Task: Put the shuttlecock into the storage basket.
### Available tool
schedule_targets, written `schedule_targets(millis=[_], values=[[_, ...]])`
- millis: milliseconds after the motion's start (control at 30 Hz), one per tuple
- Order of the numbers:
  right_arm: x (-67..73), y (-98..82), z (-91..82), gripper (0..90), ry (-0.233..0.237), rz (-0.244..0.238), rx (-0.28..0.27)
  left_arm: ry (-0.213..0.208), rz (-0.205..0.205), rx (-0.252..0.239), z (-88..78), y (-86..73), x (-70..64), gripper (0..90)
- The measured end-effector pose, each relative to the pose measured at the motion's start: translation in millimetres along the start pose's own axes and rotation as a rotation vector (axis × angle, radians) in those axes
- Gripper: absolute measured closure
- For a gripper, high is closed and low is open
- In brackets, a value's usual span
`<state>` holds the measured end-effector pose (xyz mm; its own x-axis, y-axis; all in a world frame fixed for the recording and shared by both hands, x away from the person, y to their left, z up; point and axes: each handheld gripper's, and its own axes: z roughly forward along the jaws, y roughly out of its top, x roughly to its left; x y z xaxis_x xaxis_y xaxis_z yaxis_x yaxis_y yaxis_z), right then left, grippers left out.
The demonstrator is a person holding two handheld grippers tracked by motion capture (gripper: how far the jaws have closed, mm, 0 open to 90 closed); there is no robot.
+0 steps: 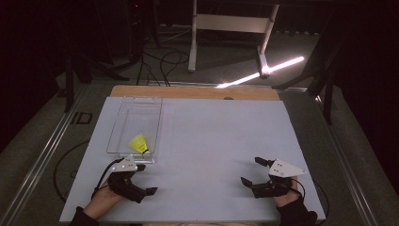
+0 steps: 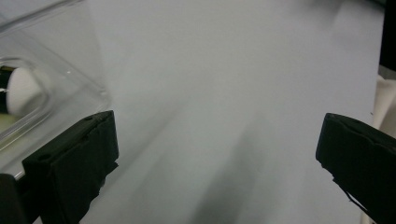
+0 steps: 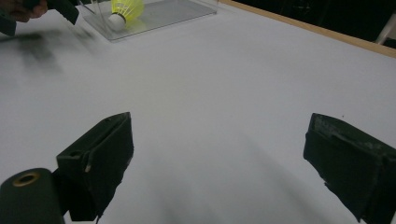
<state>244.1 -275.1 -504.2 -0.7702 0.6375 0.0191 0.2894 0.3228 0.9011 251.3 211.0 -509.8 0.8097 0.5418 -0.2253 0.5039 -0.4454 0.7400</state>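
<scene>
A yellow shuttlecock [image 1: 139, 143] lies in the near end of a clear plastic box [image 1: 136, 108] on the left of the white table [image 1: 216, 141]. Its white cork [image 2: 21, 91] shows through the box wall [image 2: 70, 70] in the left gripper view, and the shuttlecock [image 3: 123, 10] sits far off in the right gripper view. My left gripper [image 1: 146, 180] rests just in front of the box, open and holding nothing. My right gripper [image 1: 254, 172] is near the front right of the table, open and holding nothing. A hand grasps each gripper from below.
The clear box [image 3: 154, 16] stands along the table's left side. A wooden strip [image 1: 197, 92] runs along the far edge. Behind the table are a white stand [image 1: 226, 33], cables on the floor and a bright light streak [image 1: 263, 71].
</scene>
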Motion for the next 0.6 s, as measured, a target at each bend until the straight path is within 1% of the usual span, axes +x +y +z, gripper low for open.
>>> schedule_targets(millis=[67,100,133,167,200,233,267,300,333,367,400,433,500,533,567,600], values=[[-0.1,-0.1,0.0,8.5,0.000,0.002,0.001,-0.001,-0.006,-0.003,-0.6,-2.7,0.4,0.0],[-0.3,-0.2,0.0,8.5,0.000,0.001,0.003,0.020,-0.013,-0.003,-0.2,-5.4,-0.1,0.0],[-0.3,-0.2,0.0,8.5,0.000,0.001,0.003,0.020,-0.013,-0.003,-0.2,-5.4,-0.1,0.0],[-0.4,-0.4,0.0,8.5,-0.001,0.002,0.005,0.048,-0.028,-0.011,-0.4,-7.8,0.1,0.0],[-0.4,-0.4,0.0,8.5,-0.001,0.002,0.005,0.048,-0.028,-0.011,-0.4,-7.8,0.1,0.0],[-0.4,-0.3,-0.2,8.5,0.000,0.006,0.006,0.085,-0.046,-0.027,-1.3,-9.3,-0.1,0.1],[-0.4,-0.3,-0.2,8.5,0.000,0.006,0.006,0.085,-0.046,-0.027,-1.3,-9.3,-0.1,0.1],[-0.6,-0.4,-0.4,8.5,0.001,0.004,0.005,0.121,-0.051,-0.031,-2.1,-10.2,-0.7,0.0],[-0.6,-0.4,-0.4,8.5,0.001,0.004,0.005,0.121,-0.051,-0.031,-2.1,-10.2,-0.7,0.1],[-0.7,-0.4,-0.5,8.5,0.001,0.005,0.006,0.141,-0.067,-0.036,-1.6,-11.7,-0.8,0.0],[-0.7,-0.4,-0.5,8.5,0.001,0.005,0.006,0.141,-0.067,-0.036,-1.6,-11.7,-0.8,0.0],[-0.7,-0.4,-0.5,8.5,0.001,0.006,0.006,0.164,-0.068,-0.040,-1.1,-13.5,-1.2,0.0],[-0.7,-0.4,-0.7,8.5,0.001,0.005,0.007,0.172,-0.074,-0.045,-1.4,-14.2,-1.1,0.1],[-0.7,-0.4,-0.7,8.5,0.001,0.005,0.007,0.172,-0.074,-0.045,-1.4,-14.2,-1.1,0.0],[-0.9,-0.3,-0.9,8.5,-0.001,0.005,0.005,0.186,-0.068,-0.053,-1.7,-14.2,-1.4,0.1],[-0.9,-0.3,-0.9,8.5,-0.001,0.005,0.005,0.186,-0.068,-0.053,-1.7,-14.2,-1.4,0.0]])
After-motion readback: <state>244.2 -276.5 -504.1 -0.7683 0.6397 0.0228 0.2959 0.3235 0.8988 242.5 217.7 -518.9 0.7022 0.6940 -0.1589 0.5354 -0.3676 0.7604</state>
